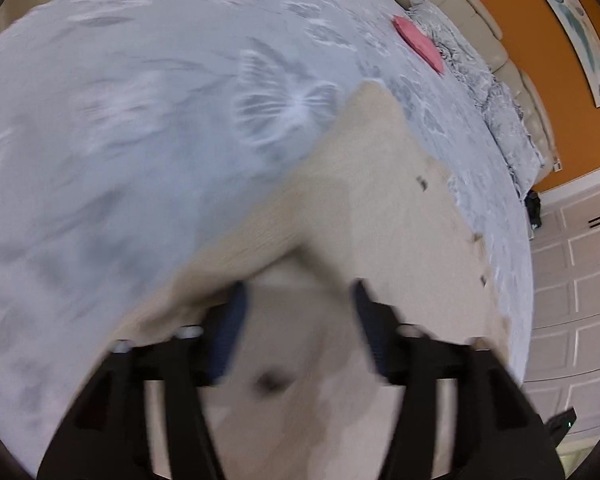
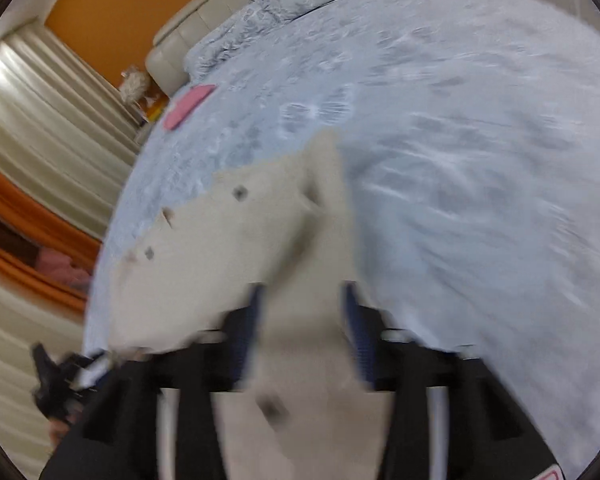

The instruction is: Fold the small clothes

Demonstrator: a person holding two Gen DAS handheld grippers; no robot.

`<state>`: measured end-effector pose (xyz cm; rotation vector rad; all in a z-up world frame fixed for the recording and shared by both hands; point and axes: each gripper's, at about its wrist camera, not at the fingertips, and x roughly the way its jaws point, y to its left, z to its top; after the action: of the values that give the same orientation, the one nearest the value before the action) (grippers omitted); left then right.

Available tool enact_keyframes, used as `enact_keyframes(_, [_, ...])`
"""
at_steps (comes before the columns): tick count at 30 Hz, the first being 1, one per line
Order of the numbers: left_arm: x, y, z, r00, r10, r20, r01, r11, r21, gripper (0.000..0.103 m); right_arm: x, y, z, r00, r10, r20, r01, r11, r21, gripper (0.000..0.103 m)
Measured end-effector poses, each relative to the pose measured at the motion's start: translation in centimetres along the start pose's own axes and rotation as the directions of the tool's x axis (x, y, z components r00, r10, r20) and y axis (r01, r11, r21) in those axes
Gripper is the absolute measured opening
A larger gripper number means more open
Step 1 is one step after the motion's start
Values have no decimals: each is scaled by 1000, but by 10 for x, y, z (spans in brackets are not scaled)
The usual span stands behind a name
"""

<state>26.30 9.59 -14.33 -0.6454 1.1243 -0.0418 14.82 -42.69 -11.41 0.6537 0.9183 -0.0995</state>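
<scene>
In the left wrist view, your left tongs [image 1: 298, 328] sat low in the frame, blue pads apart, with the cream knitted garment with dark buttons [image 1: 352, 216] bunched between them; blur kept me from telling whether they pinched it. It spread toward the right over the pale blue patterned bedspread [image 1: 140, 120].

In the right wrist view, your right tongs [image 2: 302, 330] looked likewise, cloth [image 2: 236, 248] running through the gap, probably to lift both edges together for a fold. A pink folded cloth [image 2: 190, 105] lay upper left.
</scene>
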Motion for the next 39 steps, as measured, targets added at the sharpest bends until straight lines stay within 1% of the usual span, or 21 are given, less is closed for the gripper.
enact_keyframes(2, [-27, 27, -26, 1000, 23, 0, -23, 1000, 13, 71, -27, -20, -35, 999, -16, -43, 15, 1000, -8, 60])
enact_keyframes(4, [-42, 51, -52, 998, 60, -30, -60, 998, 19, 71, -41, -31, -71, 994, -35, -102, 36, 999, 4, 61])
enact_keyframes(6, [-55, 70, -77, 996, 73, -59, -73, 997, 4, 74, -54, -44, -108, 983, -21, -181, 31, 998, 52, 63])
enact_keyframes(8, [-61, 83, -95, 994, 64, -93, -66, 997, -28, 79, -55, -48, -135, 968, 26, -249, -1, 995, 100, 63])
enact_keyframes(9, [-62, 89, -105, 993, 41, -111, -47, 998, -53, 80, -53, -48, -145, 959, 44, -279, -11, 993, 120, 63])
enact_keyframes(11, [-65, 90, -117, 993, 18, -121, -26, 998, -62, 89, -46, -43, -165, 936, 88, -342, -36, 987, 156, 63])
enact_keyframes(13, [-63, 84, -126, 988, 14, -154, -22, 998, -51, 94, -32, -35, -177, 915, 116, -386, -49, 983, 178, 70])
enact_keyframes(14, [-58, 81, -131, 982, 19, -187, -27, 999, -37, 96, -29, -30, -180, 915, 103, -390, -39, 985, 167, 76])
enact_keyframes(17, [-51, 68, -137, 977, 96, -189, -91, 995, 34, 95, -22, -17, -180, 922, 26, -385, 17, 994, 107, 81])
enact_keyframes(18, [-50, 63, -137, 973, 122, -195, -114, 992, 51, 91, -19, -13, -178, 926, 9, -377, 29, 995, 94, 74])
enact_keyframes(19, [-50, 61, -137, 971, 132, -199, -123, 991, 58, 73, -19, -10, -178, 929, 5, -371, 28, 996, 82, 61])
enact_keyframes(20, [-51, 59, -137, 968, 144, -205, -135, 989, 60, 50, -21, -8, -177, 927, 26, -374, -1, 998, 67, 9])
enact_keyframes(21, [-53, 59, -136, 967, 132, -217, -124, 991, 50, 35, -26, -9, -173, 927, 51, -372, -19, 996, 89, 11])
enact_keyframes(22, [-55, 61, -135, 967, 89, -241, -86, 996, 23, 13, -32, -10, -171, 934, 70, -351, -34, 993, 109, 11])
enact_keyframes(23, [-58, 64, -134, 963, 27, -269, -37, 999, -32, 13, -47, -9, -165, 947, 102, -305, -70, 991, 113, 10])
enact_keyframes(25, [-81, 68, -133, 972, -31, -235, 11, 996, -86, 12, -76, -3, -155, 965, 125, -229, -109, 991, 83, 9])
enact_keyframes(27, [-103, 65, -137, 975, -73, -212, 58, 996, -73, 12, -114, -1, -148, 974, 156, -166, -147, 987, 65, 9])
enact_keyframes(30, [-134, 62, -149, 972, -118, -202, 111, 993, -46, 12, -156, -2, -150, 981, 146, -125, -145, 989, 16, 8])
enact_keyframes(32, [-146, 66, -160, 967, -126, -223, 122, 992, -34, 12, -172, -17, -162, 984, 107, -142, -108, 994, 2, 8])
enact_keyframes(34, [-151, 70, -177, 961, -109, -255, 108, 994, -18, 12, -170, -26, -175, 981, 77, -176, -76, 997, 14, 8])
enact_keyframes(39, [-160, 93, -221, 943, -49, -329, 48, 999, -12, 9, -184, -63, -228, 961, 40, -274, -21, 997, 72, 7])
